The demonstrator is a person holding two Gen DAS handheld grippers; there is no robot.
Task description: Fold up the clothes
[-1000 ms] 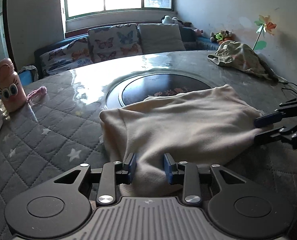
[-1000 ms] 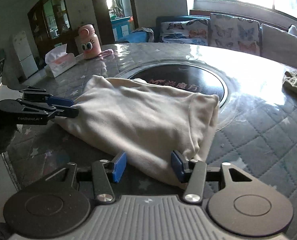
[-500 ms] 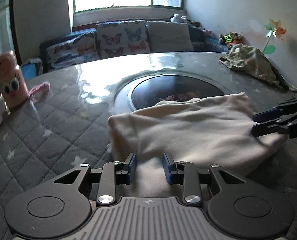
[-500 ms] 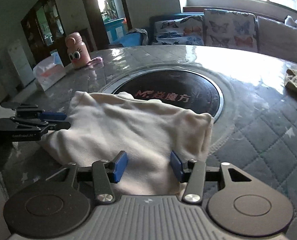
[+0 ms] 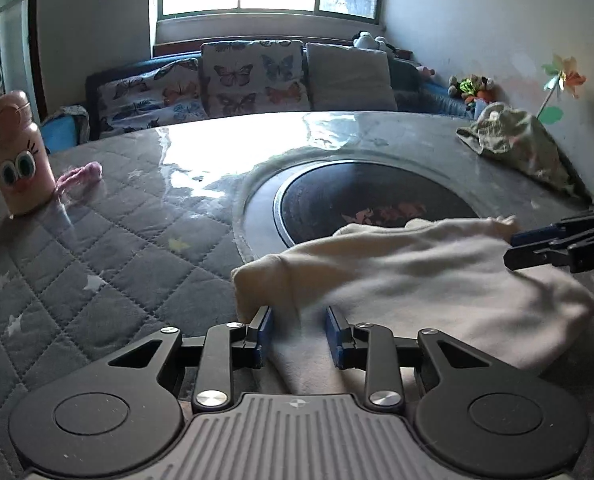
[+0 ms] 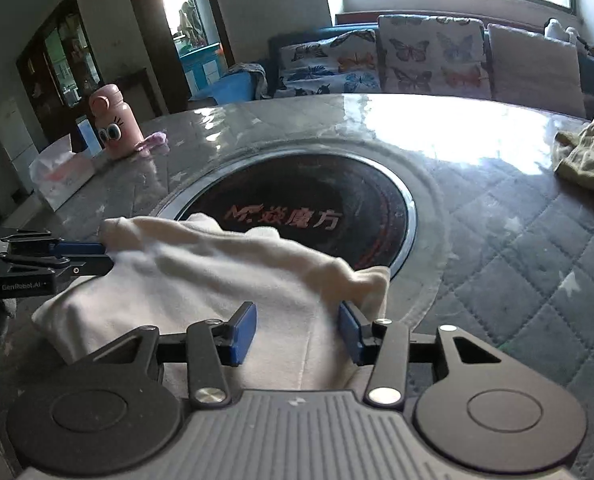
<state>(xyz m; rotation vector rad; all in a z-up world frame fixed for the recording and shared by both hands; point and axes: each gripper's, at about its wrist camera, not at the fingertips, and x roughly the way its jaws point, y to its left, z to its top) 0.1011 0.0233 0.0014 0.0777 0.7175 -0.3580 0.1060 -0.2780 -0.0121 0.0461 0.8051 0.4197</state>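
Left gripper (image 5: 299, 334): blue pads closed in on a bunched fold of the cream garment (image 5: 417, 276), cloth pinched between them at its near left corner.
Right gripper (image 6: 295, 330): jaws set wider, a thicker wad of the same cloth filling the gap; its pads (image 6: 244, 330) seem to press the fabric, and the jaws have just been closing.
Cream garment: draped across the quilted grey table cover (image 5: 97, 264), far edge lapping over the rim of the round black cooktop (image 6: 317, 208) sunk in the table's middle; both near corners lifted off the cover.
Tissue pack (image 6: 59, 172): at the table's left edge, white tissue poking out of the top.
Pink bottle (image 6: 115, 126): upright, cartoon eyes on it, lid on, contents impossible to see.
Pink cloth scrap (image 5: 79, 176): lying just beside the bottle.
Olive cloth heap (image 5: 513, 144): crumpled at the far right of the table, well apart from the cream garment; what sort of garment it is, cannot tell.
Cooktop: red lettering on the glass, part of it covered by the cream cloth.
Hard to make out: cream fabric is motion-blurred near the pads; which part of the garment each gripper holds is unclear.
Cut off: in the left wrist view, the right gripper shows only its fingertips at the frame's right edge.
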